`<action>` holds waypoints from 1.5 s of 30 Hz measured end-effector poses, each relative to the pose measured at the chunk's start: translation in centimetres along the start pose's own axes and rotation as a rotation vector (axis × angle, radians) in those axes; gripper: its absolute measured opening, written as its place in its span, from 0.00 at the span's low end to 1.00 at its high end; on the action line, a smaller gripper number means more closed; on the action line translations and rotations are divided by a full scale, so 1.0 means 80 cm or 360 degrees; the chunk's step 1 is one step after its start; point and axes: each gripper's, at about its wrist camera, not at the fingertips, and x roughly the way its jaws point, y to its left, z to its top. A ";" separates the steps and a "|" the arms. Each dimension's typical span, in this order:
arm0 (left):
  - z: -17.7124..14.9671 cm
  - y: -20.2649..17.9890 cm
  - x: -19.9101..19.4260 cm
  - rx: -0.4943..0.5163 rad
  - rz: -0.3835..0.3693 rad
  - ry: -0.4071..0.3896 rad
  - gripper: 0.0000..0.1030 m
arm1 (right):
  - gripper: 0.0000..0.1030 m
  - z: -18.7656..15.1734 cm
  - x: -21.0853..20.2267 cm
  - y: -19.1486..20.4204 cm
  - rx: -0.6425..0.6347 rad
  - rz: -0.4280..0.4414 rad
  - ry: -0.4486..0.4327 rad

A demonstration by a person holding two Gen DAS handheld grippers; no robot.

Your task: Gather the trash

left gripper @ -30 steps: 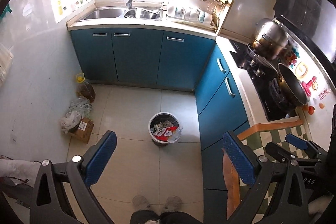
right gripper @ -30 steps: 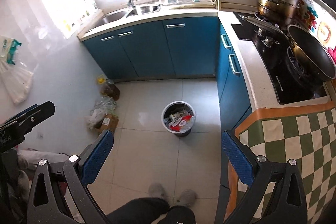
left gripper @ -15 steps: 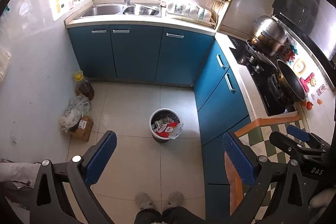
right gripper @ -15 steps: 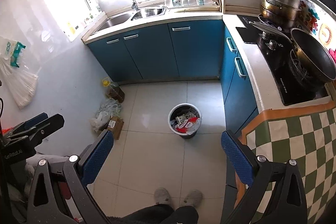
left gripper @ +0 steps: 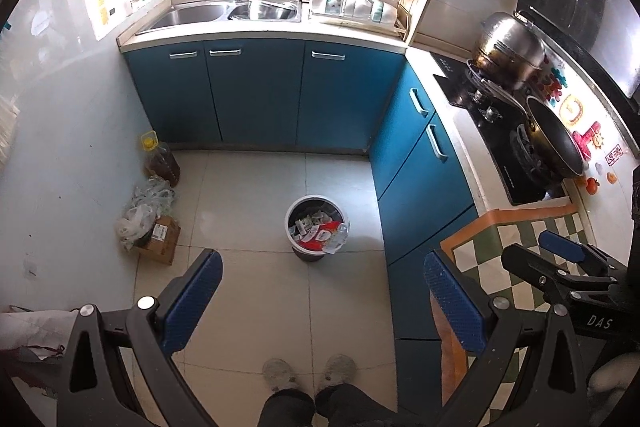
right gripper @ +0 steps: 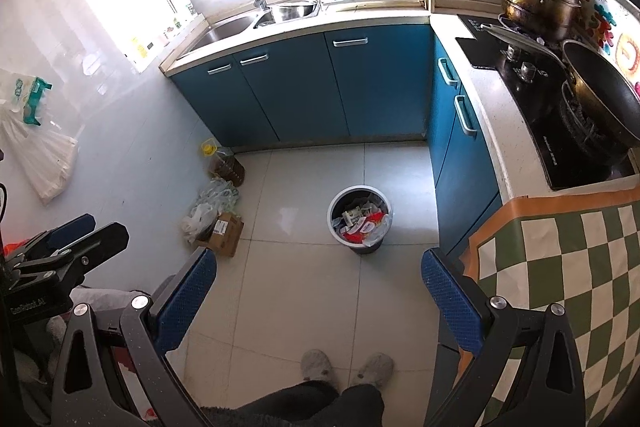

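Note:
A round white-rimmed trash bin (left gripper: 294, 213) (right gripper: 334, 205) stands on the tiled floor, filled with wrappers, red packaging and a clear plastic bottle. My left gripper (left gripper: 322, 277) is open and empty, held high above the floor in front of the bin. My right gripper (right gripper: 318, 277) is also open and empty at a similar height. The right gripper shows in the left wrist view (left gripper: 560, 253), over the checkered cloth. The left gripper shows in the right wrist view (right gripper: 76, 237).
A cardboard box (left gripper: 160, 239) with crumpled plastic bags (left gripper: 140, 211) and an oil bottle (left gripper: 160, 163) sit by the left wall. Blue cabinets (left gripper: 256, 91) line the back and right. A stove with a wok (left gripper: 552, 139) and a steel pot (left gripper: 508, 47) is on the right. My feet (left gripper: 308, 371) are below.
Both grippers have risen and pulled back a little, so the bin looks smaller and farther. Both stay open and empty.

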 end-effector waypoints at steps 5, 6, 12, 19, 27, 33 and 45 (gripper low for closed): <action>0.001 -0.003 0.000 -0.0005 -0.0009 0.0010 1.00 | 1.00 -0.001 -0.001 -0.007 0.0006 0.0006 0.0005; 0.001 -0.004 0.000 -0.0007 -0.0012 0.0010 1.00 | 1.00 -0.002 -0.002 -0.009 0.0005 0.0006 0.0005; 0.001 -0.010 0.003 -0.0006 -0.0025 0.0018 1.00 | 1.00 -0.002 -0.002 -0.011 0.0006 0.0009 0.0005; 0.000 -0.011 0.005 -0.0024 -0.0051 0.0038 1.00 | 1.00 -0.004 -0.005 -0.017 0.0006 0.0008 0.0002; -0.001 -0.013 0.008 -0.0027 -0.0073 0.0052 1.00 | 1.00 -0.008 -0.008 -0.019 0.0012 0.0009 0.0008; -0.007 -0.011 0.009 -0.0063 -0.0132 0.0064 1.00 | 1.00 -0.010 -0.008 -0.017 0.0014 0.0008 0.0014; -0.010 -0.014 0.009 -0.0061 -0.0141 0.0076 1.00 | 1.00 -0.013 -0.007 -0.017 0.0022 0.0017 0.0025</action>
